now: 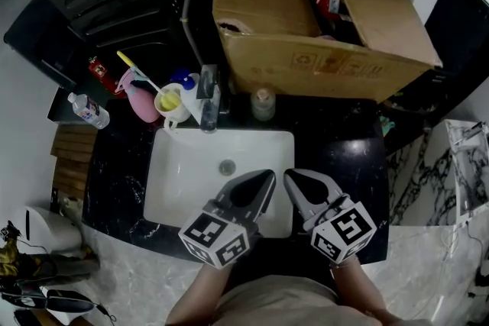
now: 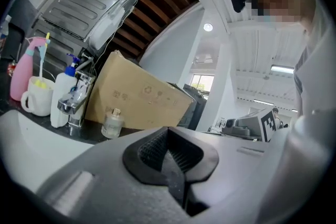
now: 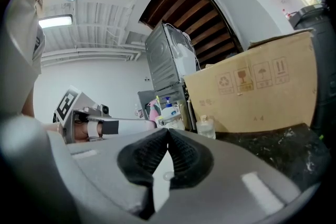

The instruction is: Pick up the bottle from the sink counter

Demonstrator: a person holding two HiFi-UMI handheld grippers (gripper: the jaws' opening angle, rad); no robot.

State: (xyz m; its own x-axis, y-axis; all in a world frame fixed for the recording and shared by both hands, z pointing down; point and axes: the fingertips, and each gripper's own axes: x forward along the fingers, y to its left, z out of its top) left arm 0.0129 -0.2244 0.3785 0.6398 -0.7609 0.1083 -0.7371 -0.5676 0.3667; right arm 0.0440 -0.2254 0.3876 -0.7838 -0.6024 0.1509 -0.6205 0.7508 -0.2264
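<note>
A small clear bottle [image 1: 263,104] with a pale cap stands on the black counter behind the sink, just in front of the cardboard box. It also shows as the bottle [image 2: 112,123] in the left gripper view and the bottle [image 3: 205,126] in the right gripper view. My left gripper [image 1: 267,176] and right gripper [image 1: 289,176] hover side by side over the sink's front edge, well short of the bottle. Both have their jaws shut with nothing between them; the left gripper [image 2: 168,131] and right gripper [image 3: 168,131] show their tips touching.
A large open cardboard box [image 1: 321,11] fills the counter behind the bottle. Left of the faucet [image 1: 209,99] stand a white pump bottle [image 1: 187,84], a cup [image 1: 171,101] with a toothbrush and a pink spray bottle [image 1: 141,99]. The white sink basin [image 1: 191,164] lies below.
</note>
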